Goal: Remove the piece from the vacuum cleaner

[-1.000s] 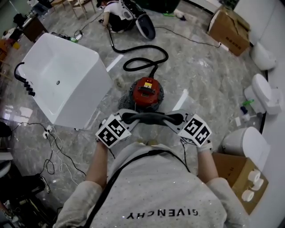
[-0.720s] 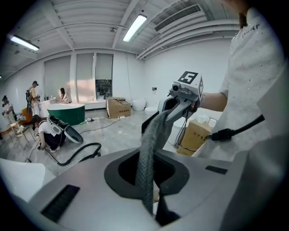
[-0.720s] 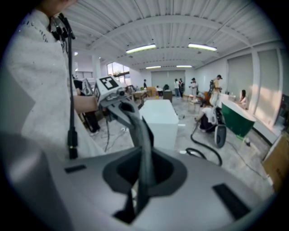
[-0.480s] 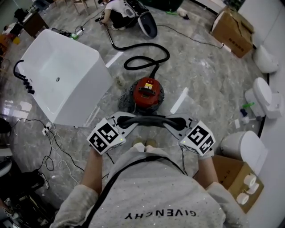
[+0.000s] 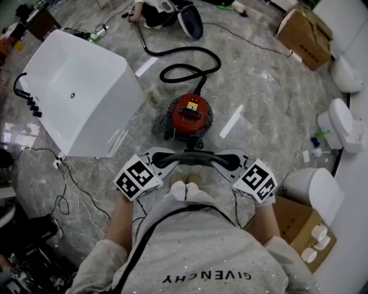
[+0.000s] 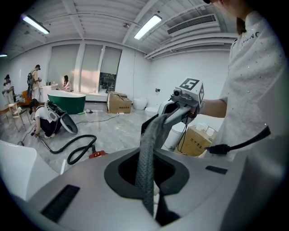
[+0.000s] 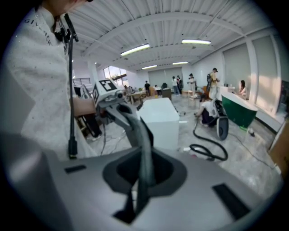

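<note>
A red canister vacuum cleaner (image 5: 191, 115) stands on the marble floor, and its black hose (image 5: 190, 72) loops away behind it. Just in front of it, a dark grey curved mesh piece (image 5: 192, 155) spans between my two grippers, lifted off the machine. My left gripper (image 5: 162, 159) is shut on its left end and my right gripper (image 5: 226, 160) on its right end. In the left gripper view the piece (image 6: 149, 149) rises from the left gripper (image 6: 156, 210) to the right gripper (image 6: 180, 106). In the right gripper view the piece (image 7: 143, 144) runs from the right gripper (image 7: 137, 205) up to the left gripper (image 7: 112, 100).
A white bathtub (image 5: 80, 103) stands to the left of the vacuum, with cables (image 5: 69, 195) on the floor beside it. Toilets (image 5: 339, 123) and cardboard boxes (image 5: 305, 227) line the right. A crouching person (image 5: 150, 12) works on another vacuum at the far end.
The left gripper has rolled slightly, so its marker cube has turned. Both grippers still hold the piece in about the same place. The head view has shifted a little.
</note>
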`<action>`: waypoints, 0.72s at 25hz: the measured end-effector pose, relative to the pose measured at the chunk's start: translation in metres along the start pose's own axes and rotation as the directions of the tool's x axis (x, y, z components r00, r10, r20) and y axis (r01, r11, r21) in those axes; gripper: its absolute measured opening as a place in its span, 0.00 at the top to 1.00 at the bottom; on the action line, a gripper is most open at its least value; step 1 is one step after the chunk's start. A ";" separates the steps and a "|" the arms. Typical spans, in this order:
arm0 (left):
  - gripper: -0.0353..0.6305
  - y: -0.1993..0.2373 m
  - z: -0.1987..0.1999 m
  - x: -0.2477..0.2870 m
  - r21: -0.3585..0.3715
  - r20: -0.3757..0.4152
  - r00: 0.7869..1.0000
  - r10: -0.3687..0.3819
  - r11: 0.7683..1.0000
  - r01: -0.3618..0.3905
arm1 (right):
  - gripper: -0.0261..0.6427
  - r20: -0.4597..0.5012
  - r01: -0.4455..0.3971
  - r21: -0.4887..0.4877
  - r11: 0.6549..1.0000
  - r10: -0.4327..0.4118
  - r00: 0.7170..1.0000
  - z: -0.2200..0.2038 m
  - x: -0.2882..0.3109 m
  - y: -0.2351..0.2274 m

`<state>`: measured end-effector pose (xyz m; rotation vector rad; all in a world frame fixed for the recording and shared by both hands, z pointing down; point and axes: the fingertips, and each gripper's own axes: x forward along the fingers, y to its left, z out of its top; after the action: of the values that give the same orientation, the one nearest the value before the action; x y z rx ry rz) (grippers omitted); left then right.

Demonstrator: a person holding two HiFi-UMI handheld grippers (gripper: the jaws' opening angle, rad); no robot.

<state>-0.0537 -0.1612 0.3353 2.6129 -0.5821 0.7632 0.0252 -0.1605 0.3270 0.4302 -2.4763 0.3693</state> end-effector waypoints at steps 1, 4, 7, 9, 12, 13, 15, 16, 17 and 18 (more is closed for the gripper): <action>0.90 0.000 -0.003 0.002 -0.010 -0.003 1.000 -0.004 1.000 0.003 | 0.92 -0.006 -0.004 0.007 1.000 0.004 1.000 -0.003 0.002 0.000; 0.90 0.003 -0.011 0.007 -0.048 -0.016 1.000 -0.007 0.999 0.007 | 0.92 -0.023 -0.009 0.030 1.000 0.010 1.000 -0.012 0.008 -0.001; 0.90 0.007 -0.018 0.012 -0.092 -0.026 1.000 -0.011 0.996 0.009 | 0.92 -0.031 -0.011 0.050 0.999 0.012 0.999 -0.017 0.015 -0.003; 0.90 0.010 -0.022 0.015 -0.116 -0.035 0.999 -0.010 0.993 0.005 | 0.92 -0.035 -0.017 0.054 0.998 0.019 0.999 -0.019 0.018 -0.004; 0.90 0.013 -0.026 0.018 -0.137 -0.054 0.999 0.001 0.991 -0.008 | 0.92 -0.045 -0.025 0.053 0.998 0.027 0.999 -0.022 0.022 -0.004; 0.90 0.012 -0.027 0.018 -0.138 -0.060 0.998 0.004 0.990 -0.013 | 0.92 -0.048 -0.025 0.054 0.998 0.028 0.998 -0.024 0.022 -0.004; 0.90 0.010 -0.028 0.018 -0.129 -0.068 0.998 0.012 0.991 -0.020 | 0.92 -0.047 -0.023 0.056 0.998 0.026 0.999 -0.024 0.022 -0.004; 0.90 0.010 -0.028 0.017 -0.123 -0.071 0.997 0.014 0.992 -0.023 | 0.92 -0.044 -0.022 0.055 0.998 0.025 0.999 -0.024 0.022 -0.003; 0.90 0.009 -0.028 0.016 -0.119 -0.072 0.997 0.017 0.993 -0.025 | 0.92 -0.041 -0.023 0.054 0.998 0.025 0.999 -0.023 0.022 -0.002; 0.90 0.009 -0.028 0.014 -0.116 -0.072 0.997 0.019 0.993 -0.027 | 0.92 -0.039 -0.023 0.053 0.998 0.025 0.999 -0.022 0.023 -0.001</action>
<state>-0.0588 -0.1602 0.3679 2.4656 -0.6180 0.8007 0.0194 -0.1582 0.3582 0.4110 -2.4400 0.4495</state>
